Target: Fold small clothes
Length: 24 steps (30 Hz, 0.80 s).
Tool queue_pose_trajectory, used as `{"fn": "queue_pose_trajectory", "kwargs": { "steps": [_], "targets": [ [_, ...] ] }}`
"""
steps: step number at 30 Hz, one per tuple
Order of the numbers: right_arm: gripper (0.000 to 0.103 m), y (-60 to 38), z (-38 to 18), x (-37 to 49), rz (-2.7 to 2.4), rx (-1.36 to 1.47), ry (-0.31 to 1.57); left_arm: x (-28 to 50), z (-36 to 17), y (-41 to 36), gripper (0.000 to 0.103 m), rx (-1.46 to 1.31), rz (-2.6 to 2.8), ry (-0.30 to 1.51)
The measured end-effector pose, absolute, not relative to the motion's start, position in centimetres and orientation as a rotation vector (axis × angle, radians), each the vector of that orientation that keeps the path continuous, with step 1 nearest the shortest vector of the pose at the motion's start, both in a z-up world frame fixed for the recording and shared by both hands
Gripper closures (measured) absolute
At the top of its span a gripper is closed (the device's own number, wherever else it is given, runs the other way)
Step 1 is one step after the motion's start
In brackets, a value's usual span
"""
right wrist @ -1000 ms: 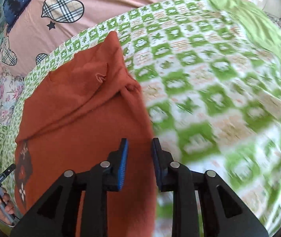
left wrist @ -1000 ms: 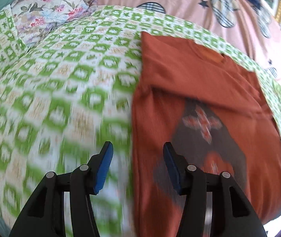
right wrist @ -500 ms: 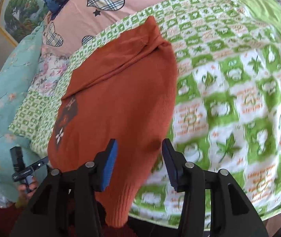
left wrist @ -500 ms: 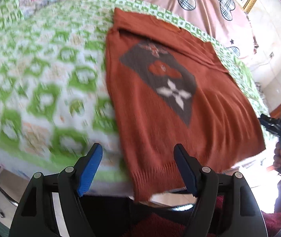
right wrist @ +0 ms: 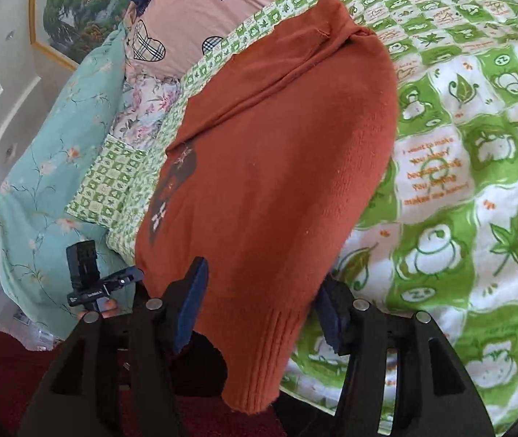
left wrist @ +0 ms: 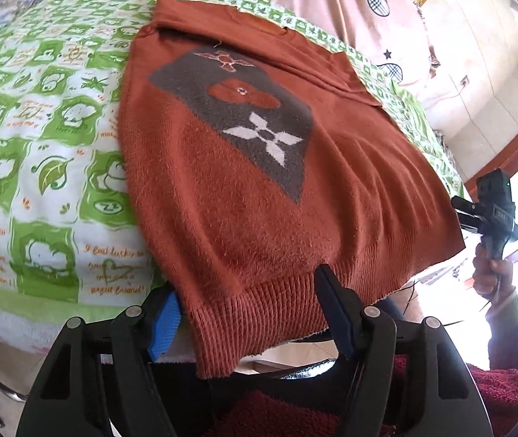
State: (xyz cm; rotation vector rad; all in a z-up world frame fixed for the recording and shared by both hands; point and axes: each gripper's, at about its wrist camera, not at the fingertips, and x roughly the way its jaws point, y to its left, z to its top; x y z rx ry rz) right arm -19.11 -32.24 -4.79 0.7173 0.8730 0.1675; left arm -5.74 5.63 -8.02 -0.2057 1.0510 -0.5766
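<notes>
We start with the bed (left wrist: 40,138), covered in a green-and-white checked cartoon-print sheet, with a pink heart-patterned quilt (right wrist: 200,11) bunched at its far end. On the sheet lies the rust-orange knitted sweater (left wrist: 244,196), spread front-up so that the grey diamond patch with its white flower (left wrist: 259,123) shows. Its sleeves look already turned in across the top, and its ribbed hem (left wrist: 251,313) hangs over the near edge of the bed.

We judge the step in hand to be the taking up of the hem for the lengthwise fold — bottom toward collar. Our left gripper (left wrist: 248,313) stands spread wide, one blue pad to either side of the hem's left corner, the cloth lying between the jaws but not pinched. Our right gripper (right wrist: 262,302) is likewise spread, straddling the opposite corner of the hem (right wrist: 259,364), which droops between its fingers. In the left view we see the right hand (left wrist: 491,266) clasping its tool's handle out beyond the sweater's edge.

The next move, as we read it, calls for both grippers to press together on the ribbing at matching points, then lift evenly and carry the hem up toward the collar — an uneven hold would skew the fold, and the knit looks soft enough to sag between the two holds.
</notes>
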Motion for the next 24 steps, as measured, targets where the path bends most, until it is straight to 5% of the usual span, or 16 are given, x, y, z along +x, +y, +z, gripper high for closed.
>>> {"fn": "queue_pose_trajectory", "kwargs": {
  "steps": [3, 8, 24],
  "targets": [
    [0.049, -31.9, -4.7, -19.0, 0.174, 0.68, 0.892, -5.6, -8.1, 5.9, 0.053, -0.199, -0.565, 1.046],
    [0.086, -32.1, -4.7, -19.8, 0.146, 0.63, 0.942, -5.4, -8.5, 6.8, 0.095, -0.198, -0.554, 1.049],
    [0.091, -35.5, 1.4, -20.2, 0.172, 0.767, 0.629, -5.3, 2.2, 8.4, 0.098, -0.272, -0.573, 0.755]
  ]
}}
